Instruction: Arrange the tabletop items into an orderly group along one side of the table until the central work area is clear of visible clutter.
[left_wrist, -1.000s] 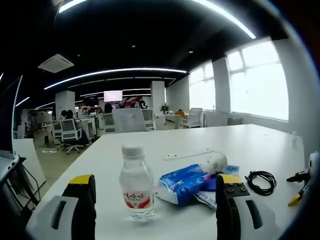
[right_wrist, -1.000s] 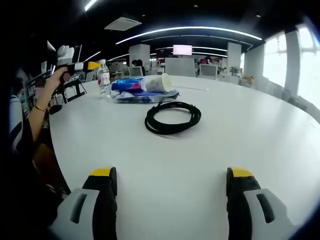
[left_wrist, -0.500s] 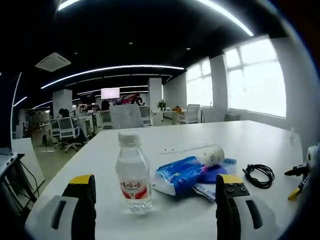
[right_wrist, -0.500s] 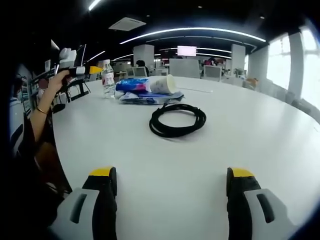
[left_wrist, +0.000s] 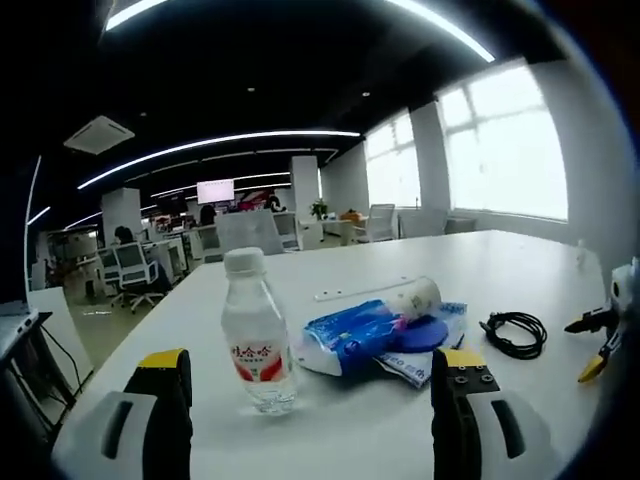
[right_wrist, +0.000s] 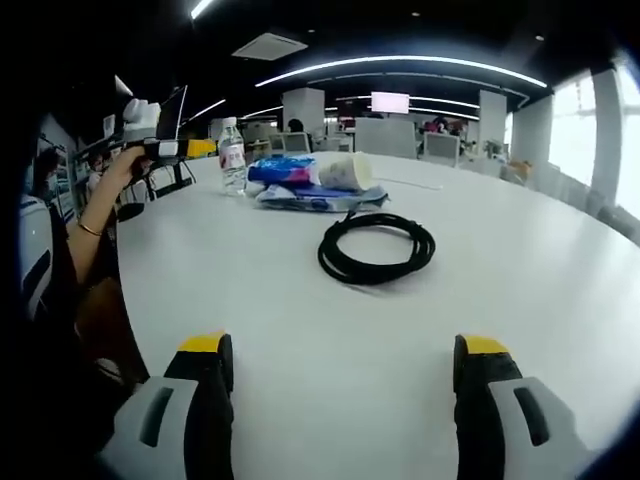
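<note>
Left gripper (left_wrist: 310, 400) hovers with jaws spread wide, a water bottle (left_wrist: 256, 335) standing between them on the white table (left_wrist: 520, 260). Just right: tissue pack (left_wrist: 350, 335), paper cup (left_wrist: 412, 298). Right gripper (right_wrist: 340, 385), jaws apart, faces the coiled black cable (right_wrist: 377, 250).

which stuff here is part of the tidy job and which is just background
Job:
water bottle
blue tissue pack
paper cup
black cable
left gripper
right gripper

Background:
office chairs
wall screen

Open office: bright windows (left_wrist: 500, 150), ceiling light strips (left_wrist: 220, 150).
</note>
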